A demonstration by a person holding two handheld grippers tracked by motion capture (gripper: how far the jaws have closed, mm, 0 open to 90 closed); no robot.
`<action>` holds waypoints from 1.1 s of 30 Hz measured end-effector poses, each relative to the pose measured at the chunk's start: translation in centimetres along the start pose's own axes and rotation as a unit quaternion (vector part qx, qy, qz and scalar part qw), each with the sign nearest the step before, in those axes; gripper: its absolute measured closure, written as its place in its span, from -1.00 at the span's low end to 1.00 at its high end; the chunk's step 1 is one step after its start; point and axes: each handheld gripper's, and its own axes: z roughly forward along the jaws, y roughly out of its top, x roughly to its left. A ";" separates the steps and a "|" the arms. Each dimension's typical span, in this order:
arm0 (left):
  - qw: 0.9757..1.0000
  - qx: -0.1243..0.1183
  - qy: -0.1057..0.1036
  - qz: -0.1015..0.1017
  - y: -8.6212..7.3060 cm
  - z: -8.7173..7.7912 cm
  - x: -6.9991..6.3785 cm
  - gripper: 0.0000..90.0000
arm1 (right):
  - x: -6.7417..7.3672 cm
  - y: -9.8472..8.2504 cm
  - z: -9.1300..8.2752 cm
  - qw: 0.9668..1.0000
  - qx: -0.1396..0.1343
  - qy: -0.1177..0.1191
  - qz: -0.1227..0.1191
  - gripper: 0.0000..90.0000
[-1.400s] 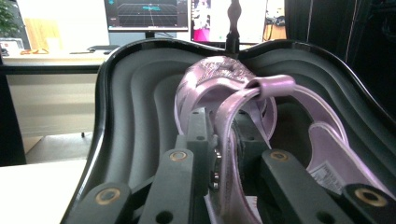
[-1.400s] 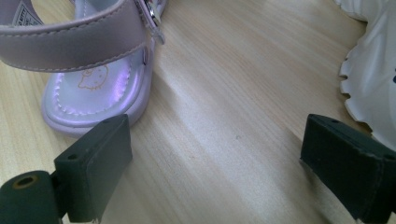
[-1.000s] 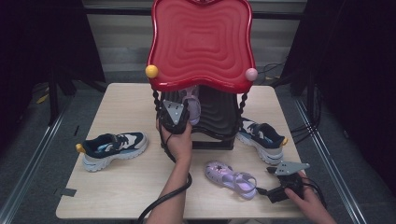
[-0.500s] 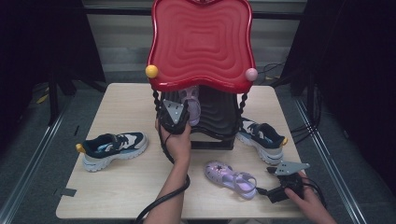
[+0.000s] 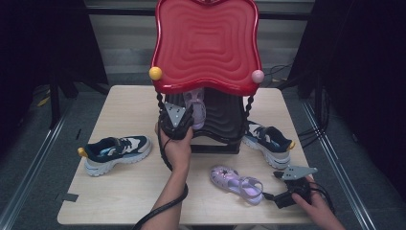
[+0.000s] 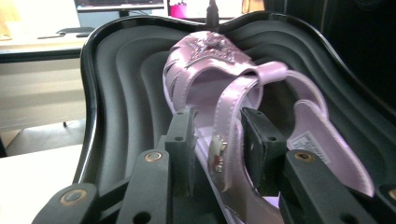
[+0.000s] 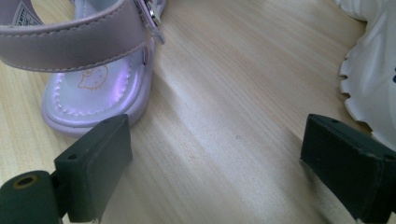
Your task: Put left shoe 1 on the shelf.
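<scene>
Nearest us, the right tongs (image 5: 280,173) rest low on the bench (image 5: 119,191) at its near right corner, jaws spread wide with nothing between them. In the right gripper view bare wood lies between the two pads, the heel end of the loose purple sandal (image 7: 93,70) sits just beyond the left pad, and the white sole of a sneaker (image 7: 373,70) edges in at the right.

That loose sandal (image 5: 237,181) lies flat on the bench, near the right tongs but apart from them. A blue-and-white sneaker (image 5: 115,151) sits well to the left; its mate (image 5: 268,140) sits at the right, just beside the rack base.

Farther in, the left tongs (image 5: 184,112) reach under the red canopy (image 5: 206,43) onto the black shelf (image 6: 116,70). Their jaws have just been opening; the strap of the other purple sandal (image 6: 219,79) stands between the pads, and the left pad shows a gap, so we judge the grip released. This sandal rests on the shelf, toe pointing away.

Handling: we judge the sandal light, its straps soft and floppy, its glossy surface somewhat slick. The sole edge is stiffer; for the bench sandal, pinching across the heel strap or sidewall looks surest.
</scene>
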 end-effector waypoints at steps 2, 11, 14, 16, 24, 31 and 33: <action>1.000 0.002 -0.007 -0.003 0.3 -0.3 0.1 0.42 | 0.0 0.0 0.0 1.000 0.000 0.000 0.000 -0.83; 0.999 0.029 -0.036 -0.006 1.2 -1.5 0.8 0.31 | 0.0 0.0 0.0 1.000 -0.001 0.001 0.001 -0.83; 0.998 0.035 -0.050 -0.005 1.4 -1.9 1.0 0.26 | 0.0 0.0 0.0 1.000 -0.001 0.001 0.001 -0.83; 0.998 0.042 -0.053 -0.009 1.4 -2.1 1.0 0.24 | 0.0 0.0 0.0 1.000 -0.001 0.001 0.001 -0.83; 0.994 0.062 -0.083 -0.019 1.4 -3.1 1.7 0.11 | 0.1 0.0 0.0 1.000 -0.001 0.000 0.003 -0.83; 0.990 0.074 -0.111 -0.033 1.2 -4.2 2.1 -0.07 | 0.1 0.0 0.0 1.000 -0.001 -0.001 0.003 -0.83; 0.989 0.078 -0.121 -0.034 1.1 -4.5 2.2 -0.12 | 0.1 0.0 0.0 1.000 0.000 -0.001 0.003 -0.83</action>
